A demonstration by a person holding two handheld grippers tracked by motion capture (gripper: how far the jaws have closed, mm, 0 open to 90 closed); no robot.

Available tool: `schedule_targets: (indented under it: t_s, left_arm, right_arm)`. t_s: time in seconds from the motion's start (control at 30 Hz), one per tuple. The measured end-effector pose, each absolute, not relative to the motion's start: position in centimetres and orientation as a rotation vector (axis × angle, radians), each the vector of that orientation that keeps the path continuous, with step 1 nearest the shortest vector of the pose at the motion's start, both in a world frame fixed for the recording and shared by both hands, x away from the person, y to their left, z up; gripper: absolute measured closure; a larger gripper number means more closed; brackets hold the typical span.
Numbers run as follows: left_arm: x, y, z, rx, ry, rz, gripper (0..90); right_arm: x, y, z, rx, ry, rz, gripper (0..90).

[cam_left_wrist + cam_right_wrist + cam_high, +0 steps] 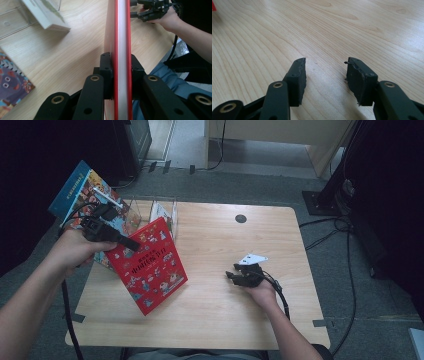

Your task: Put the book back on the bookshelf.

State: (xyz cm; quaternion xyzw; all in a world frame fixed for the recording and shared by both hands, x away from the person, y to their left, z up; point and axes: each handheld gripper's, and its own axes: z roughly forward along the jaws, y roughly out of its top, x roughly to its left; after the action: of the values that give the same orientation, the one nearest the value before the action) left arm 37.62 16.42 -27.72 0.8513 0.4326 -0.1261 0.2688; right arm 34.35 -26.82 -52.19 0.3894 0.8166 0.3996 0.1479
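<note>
A red picture book (150, 265) hangs tilted above the left part of the wooden table (225, 245), held at its top edge by my left gripper (131, 244). In the left gripper view the book's red covers and white page edge (121, 37) run straight up between the two pads, which press on it from both sides. My right gripper (235, 276) rests low over the table right of centre, with a grey three-cornered plate (252, 258) on top. Its jaws (325, 72) stand apart with only bare wood between them.
A clear plastic book stand (150, 210) at the table's back left holds a thin book (162, 215). Another colourful picture book (85, 195) leans at the far left behind my left hand. A dark round grommet (241, 218) sits near the back edge.
</note>
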Motion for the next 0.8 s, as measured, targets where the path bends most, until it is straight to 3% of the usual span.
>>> schedule_targets:
  t_s: [0.4,0.8]
  left_arm:
    - [37.2,19.9,-27.0,2.231,1.252,-0.314,79.3]
    - [37.7,23.3,-27.1,2.166,1.352,-0.285,79.3]
  right_arm:
    - [34.1,-26.4,-52.3,1.098,2.35,1.092,31.6]
    - [34.1,-26.4,-52.3,1.104,2.347,1.088,30.9]
